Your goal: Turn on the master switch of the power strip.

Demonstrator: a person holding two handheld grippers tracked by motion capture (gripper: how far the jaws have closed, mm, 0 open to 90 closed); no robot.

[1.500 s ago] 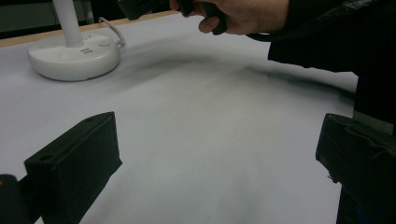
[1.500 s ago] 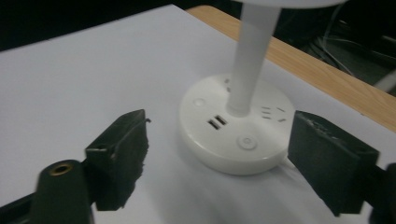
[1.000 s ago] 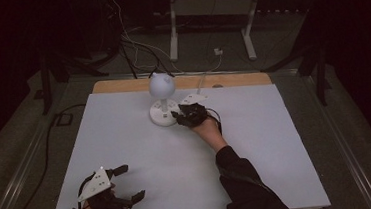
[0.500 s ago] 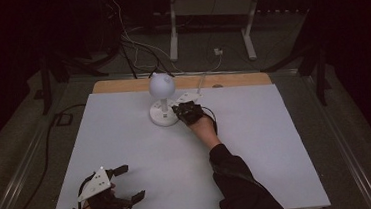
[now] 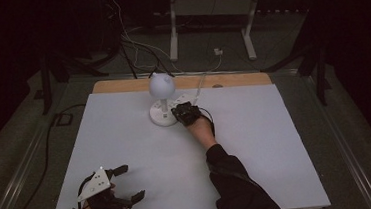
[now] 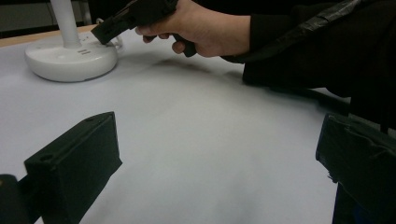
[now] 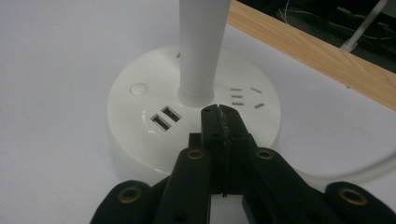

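The right gripper has edged left onto the lamp base since a second ago; its jaws are pressed together, tips over the base just in front of the stem, right of the USB ports. The lamp stands near the worktop's far edge. The left gripper, jaws wide apart, rests by the near-left corner, with bare worktop between.

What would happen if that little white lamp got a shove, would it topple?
Probably not from a low push: the lamp stands on a broad round base, so it would likely slide on the smooth white table. A shove at its ball-shaped head might tip it. Its cord may tug.
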